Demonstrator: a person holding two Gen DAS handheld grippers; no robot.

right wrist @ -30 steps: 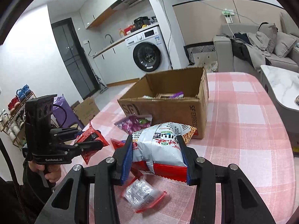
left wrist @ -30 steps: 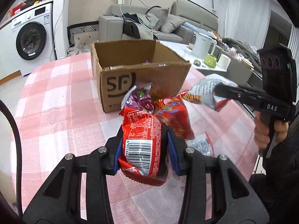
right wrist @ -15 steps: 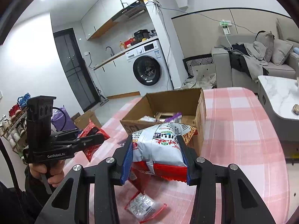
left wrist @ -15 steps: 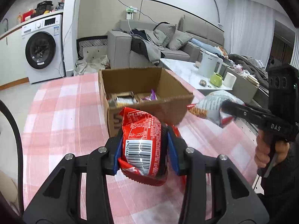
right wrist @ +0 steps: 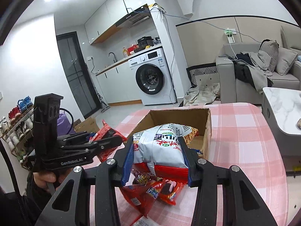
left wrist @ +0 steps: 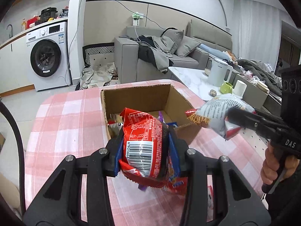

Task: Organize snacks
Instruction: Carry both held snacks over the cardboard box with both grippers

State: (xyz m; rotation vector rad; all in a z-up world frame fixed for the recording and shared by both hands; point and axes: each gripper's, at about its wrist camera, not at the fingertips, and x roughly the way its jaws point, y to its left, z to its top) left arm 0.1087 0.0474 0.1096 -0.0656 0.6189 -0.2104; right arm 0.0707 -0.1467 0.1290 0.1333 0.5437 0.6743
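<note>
My left gripper (left wrist: pixel 144 150) is shut on a red snack packet (left wrist: pixel 144 143) with a barcode, held in the air just in front of the open cardboard box (left wrist: pixel 107 116). My right gripper (right wrist: pixel 157 162) is shut on a white and red snack bag (right wrist: pixel 161 148), held near the box's (right wrist: pixel 207 131) front right corner. The box holds several snacks. In the left wrist view the right gripper (left wrist: pixel 244 120) holds its bag (left wrist: pixel 220 113) right of the box. In the right wrist view the left gripper (right wrist: pixel 105 143) holds the red packet (right wrist: pixel 109 139) left of the box.
The table has a pink checked cloth (left wrist: pixel 65 124). Loose red snack packets (right wrist: pixel 156 192) lie on it below my grippers. A washing machine (left wrist: pixel 47 56), a grey sofa (left wrist: pixel 160 56) and a marble side table (left wrist: pixel 197 77) with a kettle stand beyond the table.
Both grippers have risen with their snacks and moved towards the box, so its inside now shows. The loose packets on the cloth now lie below the grippers.
</note>
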